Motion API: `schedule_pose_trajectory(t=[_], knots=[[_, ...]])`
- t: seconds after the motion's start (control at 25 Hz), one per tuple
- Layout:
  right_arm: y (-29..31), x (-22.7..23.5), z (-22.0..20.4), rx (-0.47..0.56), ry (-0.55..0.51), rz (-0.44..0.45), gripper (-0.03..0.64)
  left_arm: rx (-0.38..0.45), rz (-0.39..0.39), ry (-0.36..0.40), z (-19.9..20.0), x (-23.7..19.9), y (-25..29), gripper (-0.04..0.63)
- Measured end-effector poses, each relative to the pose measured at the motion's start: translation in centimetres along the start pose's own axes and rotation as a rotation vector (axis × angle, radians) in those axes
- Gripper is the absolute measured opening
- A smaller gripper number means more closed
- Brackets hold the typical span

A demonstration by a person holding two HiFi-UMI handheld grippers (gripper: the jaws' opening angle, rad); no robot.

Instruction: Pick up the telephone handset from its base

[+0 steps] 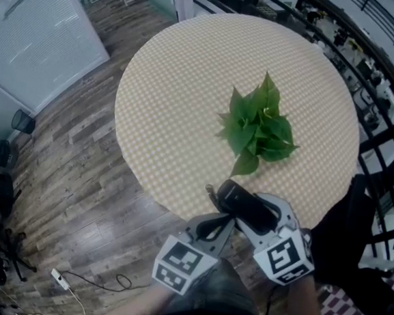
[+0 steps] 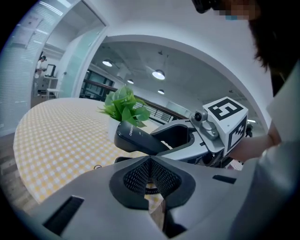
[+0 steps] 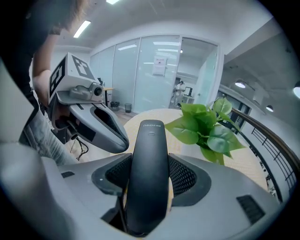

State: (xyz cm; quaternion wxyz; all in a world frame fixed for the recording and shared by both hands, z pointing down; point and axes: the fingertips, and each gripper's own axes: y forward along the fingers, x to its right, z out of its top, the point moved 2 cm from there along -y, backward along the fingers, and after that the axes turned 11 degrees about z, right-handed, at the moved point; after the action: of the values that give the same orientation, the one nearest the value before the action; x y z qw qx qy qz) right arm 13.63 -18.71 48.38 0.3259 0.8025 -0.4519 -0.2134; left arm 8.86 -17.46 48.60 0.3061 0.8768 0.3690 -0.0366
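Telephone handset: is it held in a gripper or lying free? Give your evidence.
Held. The right gripper view shows the telephone handset clamped on both sides between the jaws of the right gripper.

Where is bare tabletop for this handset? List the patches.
Free on the table: the left half, and the far arc behind the plant. Crowded: the near edge, where the right gripper holds the handset beside the left gripper.

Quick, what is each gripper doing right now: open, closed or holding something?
Left gripper: closed, empty.
Right gripper: closed on the black telephone handset.
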Motion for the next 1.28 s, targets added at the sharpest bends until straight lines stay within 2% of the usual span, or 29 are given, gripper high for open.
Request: schedule_pose_trajectory(t=[0.16, 0.44, 0.8, 1.28], knots=[[-1.3, 0.1, 2.0, 0.064, -0.022, -0.067, 0.247, 0.064, -0.017, 0.058, 1.9, 0.2, -0.9, 0.006], [-4.1, 0.4, 3.9, 0.199, 0.074, -0.174, 0.247, 0.173, -0.037, 0.129, 5.7, 0.8, -2.6, 0.006], [-8.0, 1.1, 7.7, 0.325, 0.052, -0.322, 0.247, 0.304, -0.055, 0.211, 11.1, 1.5, -5.0, 0.006], [-13.1, 1.2, 10.2, 0.490, 0.165, -0.450, 0.247, 0.399, -0.056, 0.303, 15.3, 2.8, -6.9, 0.006]])
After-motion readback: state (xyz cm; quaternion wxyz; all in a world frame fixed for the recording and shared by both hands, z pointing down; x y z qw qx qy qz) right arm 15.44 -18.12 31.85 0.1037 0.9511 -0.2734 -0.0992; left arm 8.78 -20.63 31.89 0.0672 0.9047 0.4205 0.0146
